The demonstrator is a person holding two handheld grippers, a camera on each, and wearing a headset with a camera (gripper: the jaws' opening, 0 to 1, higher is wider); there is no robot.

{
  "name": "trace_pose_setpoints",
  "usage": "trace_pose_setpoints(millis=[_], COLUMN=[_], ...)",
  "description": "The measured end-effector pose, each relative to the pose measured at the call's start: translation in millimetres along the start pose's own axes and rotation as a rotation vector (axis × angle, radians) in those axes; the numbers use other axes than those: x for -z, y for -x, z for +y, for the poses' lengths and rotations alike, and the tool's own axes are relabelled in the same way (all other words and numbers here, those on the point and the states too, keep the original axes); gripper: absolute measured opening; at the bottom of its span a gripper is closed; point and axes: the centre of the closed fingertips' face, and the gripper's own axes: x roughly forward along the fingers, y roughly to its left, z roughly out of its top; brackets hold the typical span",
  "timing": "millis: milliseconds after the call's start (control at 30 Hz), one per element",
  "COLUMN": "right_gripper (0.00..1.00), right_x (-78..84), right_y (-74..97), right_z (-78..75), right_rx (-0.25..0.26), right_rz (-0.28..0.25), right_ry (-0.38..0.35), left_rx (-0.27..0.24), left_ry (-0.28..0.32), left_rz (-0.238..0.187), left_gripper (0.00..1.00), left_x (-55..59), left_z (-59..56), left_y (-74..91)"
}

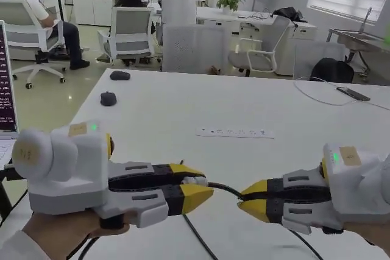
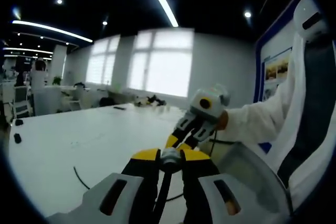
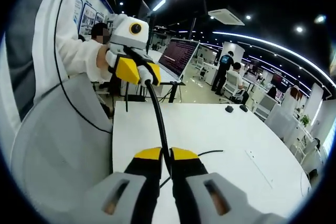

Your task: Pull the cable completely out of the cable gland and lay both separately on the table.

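A pale grey cable gland (image 1: 195, 181) sits between the yellow tips of my left gripper (image 1: 204, 186), which is shut on it above the white table (image 1: 183, 108). A black cable (image 1: 224, 189) runs from the gland to my right gripper (image 1: 244, 199), shut on it a short way off. More cable hangs down to the table (image 1: 195, 235). In the left gripper view the gland (image 2: 169, 157) shows at the tips, with the right gripper (image 2: 176, 141) just beyond. In the right gripper view the cable (image 3: 157, 114) rises from my shut right gripper (image 3: 167, 156) to the left gripper (image 3: 140, 74).
Two dark computer mice (image 1: 108, 98) (image 1: 119, 75) lie at the table's far left. A white label strip (image 1: 234, 132) lies mid-table and a phone with a cord (image 1: 352, 94) at the far right. A screen (image 1: 5, 83) stands at the left edge. Chairs and seated people are beyond.
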Motion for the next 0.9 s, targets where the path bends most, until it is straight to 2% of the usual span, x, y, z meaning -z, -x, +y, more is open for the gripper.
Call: trace_pose_setpoints(millis=[300, 467, 633, 733, 833, 900], right_gripper=[0.04, 0.04, 0.05, 0.05, 0.10, 0.13], right_x=[26.0, 30.3, 31.1, 30.4, 23.4, 12.2], right_y=[2.1, 1.4, 3.2, 4.5, 7.1, 8.4], right_z=[-3.6, 0.4, -0.8, -1.4, -5.0, -4.0], right_rx=[0.020, 0.017, 0.026, 0.034, 0.055, 0.059], right_rz=[0.031, 0.043, 0.052, 0.066, 0.055, 0.032], right_ry=[-0.070, -0.086, -0.101, -0.086, -0.088, -0.063], left_rx=[-0.012, -0.004, 0.010, 0.017, 0.020, 0.021], left_ry=[-0.010, -0.029, -0.036, -0.035, -0.029, -0.026], left_rz=[-0.011, -0.006, -0.008, -0.008, -0.014, -0.017], left_gripper=[0.16, 0.16, 0.16, 0.16, 0.16, 0.16], left_x=[-5.3, -5.0, -4.8, -5.1, -6.4, -6.5], left_z=[-0.5, -3.8, -7.7, -8.9, -9.5, -9.4], left_y=[4.0, 2.8, 0.8, 0.0, -0.8, -1.6])
